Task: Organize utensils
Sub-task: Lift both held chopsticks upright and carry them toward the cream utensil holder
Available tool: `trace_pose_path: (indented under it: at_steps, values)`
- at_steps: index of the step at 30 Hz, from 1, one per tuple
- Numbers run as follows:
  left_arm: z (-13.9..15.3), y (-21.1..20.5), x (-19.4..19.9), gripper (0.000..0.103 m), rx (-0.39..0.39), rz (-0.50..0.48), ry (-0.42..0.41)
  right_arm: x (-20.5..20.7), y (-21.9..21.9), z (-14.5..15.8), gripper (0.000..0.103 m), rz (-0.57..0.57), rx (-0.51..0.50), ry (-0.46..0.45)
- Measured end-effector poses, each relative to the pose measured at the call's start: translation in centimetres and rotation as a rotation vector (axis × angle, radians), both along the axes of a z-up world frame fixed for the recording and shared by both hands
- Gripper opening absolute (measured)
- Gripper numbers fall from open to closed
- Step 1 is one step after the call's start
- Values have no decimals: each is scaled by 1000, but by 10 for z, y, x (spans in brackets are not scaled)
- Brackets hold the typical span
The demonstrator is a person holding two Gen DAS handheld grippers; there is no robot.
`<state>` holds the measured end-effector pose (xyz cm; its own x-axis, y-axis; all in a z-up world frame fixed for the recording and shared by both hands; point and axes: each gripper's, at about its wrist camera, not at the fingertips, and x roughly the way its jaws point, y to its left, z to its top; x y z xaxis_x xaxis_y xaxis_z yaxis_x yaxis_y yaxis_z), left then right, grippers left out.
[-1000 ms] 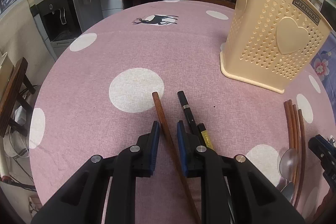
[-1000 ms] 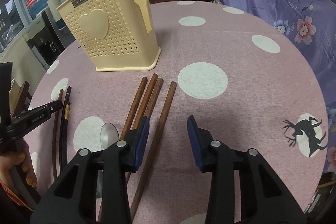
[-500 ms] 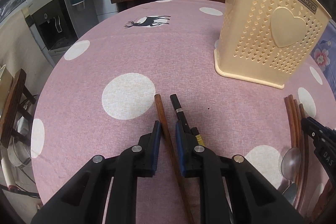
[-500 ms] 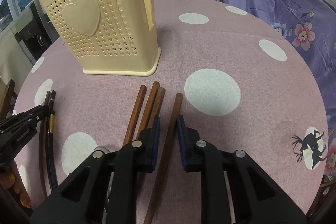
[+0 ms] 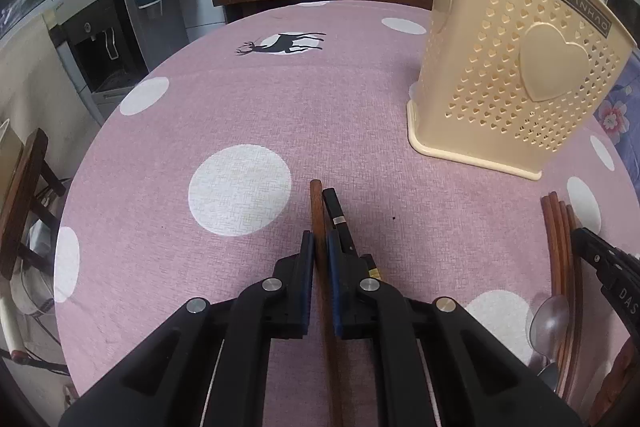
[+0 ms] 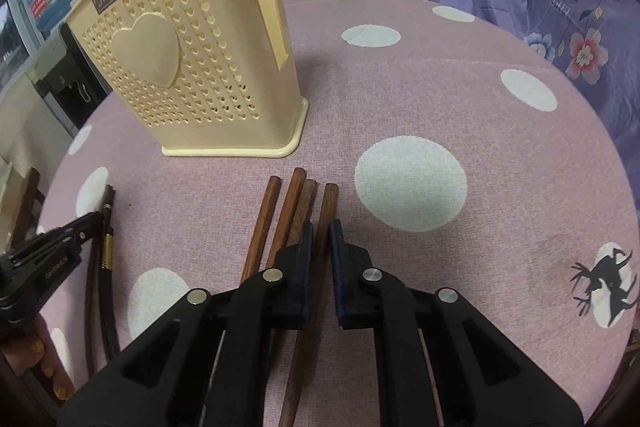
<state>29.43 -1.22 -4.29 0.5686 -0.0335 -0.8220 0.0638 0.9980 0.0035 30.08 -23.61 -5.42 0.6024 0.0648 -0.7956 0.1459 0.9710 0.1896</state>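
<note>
Pink cloth with white dots covers the round counter [image 5: 248,99]. A cream perforated utensil holder [image 5: 508,75], marked with a raised heart, stands upright on it and serves as the landmark.

In front of the holder's left end, seen from the left wrist view, the left claw [image 5: 320,255] is clamped on a brown wooden chopstick [image 5: 317,211], whose tip sticks out beyond the blue pads toward the holder. A black chopstick [image 5: 334,207] with a gold band lies just beside it, outside the pads on the side nearer the holder.

In front of the holder's right corner, seen from the right wrist view, the right claw [image 6: 320,239] is clamped on the outermost brown chopstick [image 6: 326,207] of a group of four. The jaws have just been closing, with that stick between them. The other three brown chopsticks [image 6: 280,215] lie side by side just beside it, their tips pointing at the holder's base. A metal spoon [image 5: 550,319] is seen among them in the left wrist view.

Part of a hand [image 6: 36,351] is visible behind the left claw.
</note>
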Motion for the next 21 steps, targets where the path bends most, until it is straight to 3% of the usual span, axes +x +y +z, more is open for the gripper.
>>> trace_pose_path:
  at_steps: [4, 8, 17, 21]
  values:
    - [2, 8, 2, 8, -55, 16, 7, -5, -10, 9, 9, -6, 55, -52]
    - [17, 21, -5, 8, -124, 27, -40, -17, -22, 31, 8, 8, 84, -126]
    - [103, 35, -45, 8, -233, -27, -260, -53, -38, 100, 8, 88, 135, -314]
    - [129, 35, -55, 8, -224, -41, -337, -68, -48, 129, 8, 112, 140, -387]
